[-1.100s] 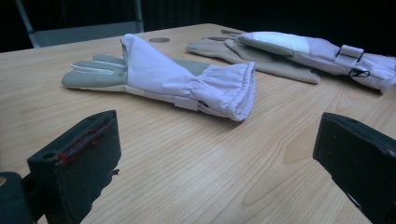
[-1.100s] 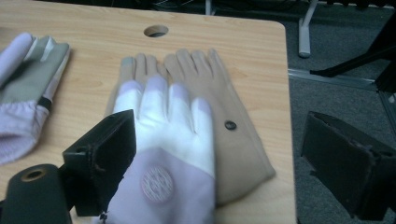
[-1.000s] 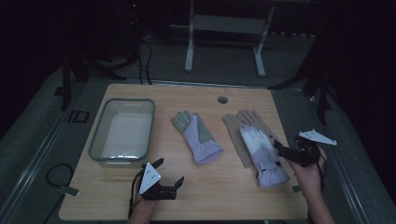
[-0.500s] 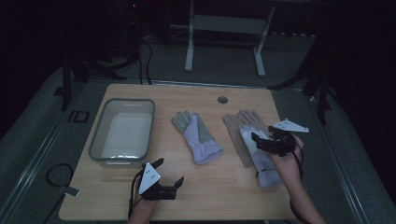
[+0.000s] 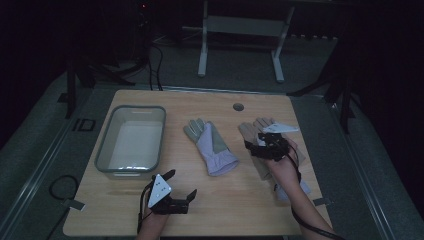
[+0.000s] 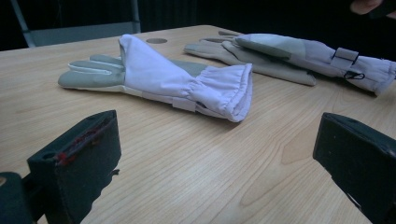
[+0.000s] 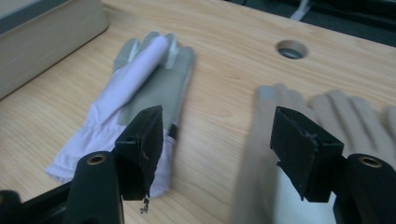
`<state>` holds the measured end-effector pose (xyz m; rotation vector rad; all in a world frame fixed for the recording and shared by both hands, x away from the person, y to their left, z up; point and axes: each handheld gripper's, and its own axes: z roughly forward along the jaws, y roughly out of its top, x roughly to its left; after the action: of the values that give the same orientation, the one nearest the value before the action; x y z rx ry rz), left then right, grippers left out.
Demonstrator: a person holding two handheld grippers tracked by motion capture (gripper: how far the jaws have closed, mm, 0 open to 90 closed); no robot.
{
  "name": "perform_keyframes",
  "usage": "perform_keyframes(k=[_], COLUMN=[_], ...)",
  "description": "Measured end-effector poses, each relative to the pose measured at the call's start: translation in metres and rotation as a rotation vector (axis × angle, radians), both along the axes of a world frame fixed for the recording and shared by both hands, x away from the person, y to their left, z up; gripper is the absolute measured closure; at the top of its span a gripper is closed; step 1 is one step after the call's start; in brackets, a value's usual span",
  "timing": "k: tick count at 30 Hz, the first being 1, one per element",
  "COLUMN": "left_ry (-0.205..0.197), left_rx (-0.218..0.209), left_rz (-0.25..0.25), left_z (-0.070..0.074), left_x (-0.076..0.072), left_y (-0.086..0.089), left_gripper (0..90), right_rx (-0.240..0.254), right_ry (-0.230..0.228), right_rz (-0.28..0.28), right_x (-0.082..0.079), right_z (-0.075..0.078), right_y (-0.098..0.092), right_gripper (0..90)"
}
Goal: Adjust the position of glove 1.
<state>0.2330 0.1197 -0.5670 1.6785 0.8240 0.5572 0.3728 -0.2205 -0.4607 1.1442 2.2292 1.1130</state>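
The right tool is held low over the right glove near the right edge of the surface, above the glove's palm just behind its fingers. Its jaws have just been closing and are seen partly apart in the right gripper view, with the blurred tan fingers of that glove below the gap and nothing pressed between the pads. The glove is laid flat, fingers toward the far edge and pale cuff toward the near edge, partly covered by the person's right hand. The left tool is rested near the near edge, left of the middle, with its jaws spread wide and nothing between them; bare wood is seen between them in the left gripper view. A second glove, lilac with a grey palm, is laid at the middle of the surface, well apart from both tools, its gathered cuff pointed toward the near edge. A clear tray is set along the left edge, and a round hole is cut near the far edge.
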Motion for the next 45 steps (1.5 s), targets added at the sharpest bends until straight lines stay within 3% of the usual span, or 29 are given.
perform_keyframes(k=[6, 7, 11, 15, 19, 23, 27, 31, 36, 40, 42, 45], left_ry=[0.001, 0.003, 0.007, 0.007, 0.008, 0.009, 0.012, 0.008, 0.006, 0.007, 0.007, 0.009], left_rx=[-0.002, -0.003, -0.011, -0.015, -0.017, -0.020, -0.024, -0.018, -0.017, -0.015, -0.016, -0.019], left_rz=[-0.002, -0.003, -0.005, -0.005, -0.006, -0.009, -0.009, -0.009, -0.007, -0.006, -0.005, -0.006], left_z=[0.000, 0.000, 0.000, 0.000, 0.000, 0.000, 0.000, 0.000, 0.000, 0.000, 0.000, 0.000], left_x=[0.000, 0.000, 0.001, 0.001, 0.001, 0.001, 0.001, 0.001, 0.000, 0.000, 0.000, 0.000], left_y=[0.000, 0.000, 0.001, 0.002, 0.002, 0.002, 0.002, 0.002, 0.001, 0.001, 0.001, 0.001], left_gripper=[1.1, 1.1, 1.1, 1.1, 1.1, 1.1, 1.1, 1.1, 1.1, 1.1, 1.2, 1.2], right_rx=[-0.019, -0.034, -0.054, -0.086, -0.113, -0.130, -0.160, -0.188, -0.194, -0.198, -0.188, -0.101], right_ry=[0.002, 0.009, 0.034, 0.084, 0.103, 0.103, 0.150, 0.158, 0.165, 0.145, 0.138, 0.174], right_rz=[0.054, 0.089, 0.139, 0.149, 0.155, 0.159, 0.180, 0.196, 0.196, 0.164, 0.129, 0.095], right_x=[0.007, 0.012, 0.022, 0.036, 0.048, 0.052, 0.061, 0.063, 0.063, 0.058, 0.054, 0.050], right_z=[-0.007, -0.013, -0.024, -0.043, -0.054, -0.058, -0.073, -0.081, -0.081, -0.080, -0.079, -0.072], right_y=[0.021, 0.033, 0.050, 0.070, 0.082, 0.087, 0.100, 0.105, 0.106, 0.107, 0.109, 0.106], right_gripper=[38.4, 42.3, 46.6, 48.8, 49.2, 50.4, 52.7, 55.2, 61.3, 83.0, 86.5, 87.4])
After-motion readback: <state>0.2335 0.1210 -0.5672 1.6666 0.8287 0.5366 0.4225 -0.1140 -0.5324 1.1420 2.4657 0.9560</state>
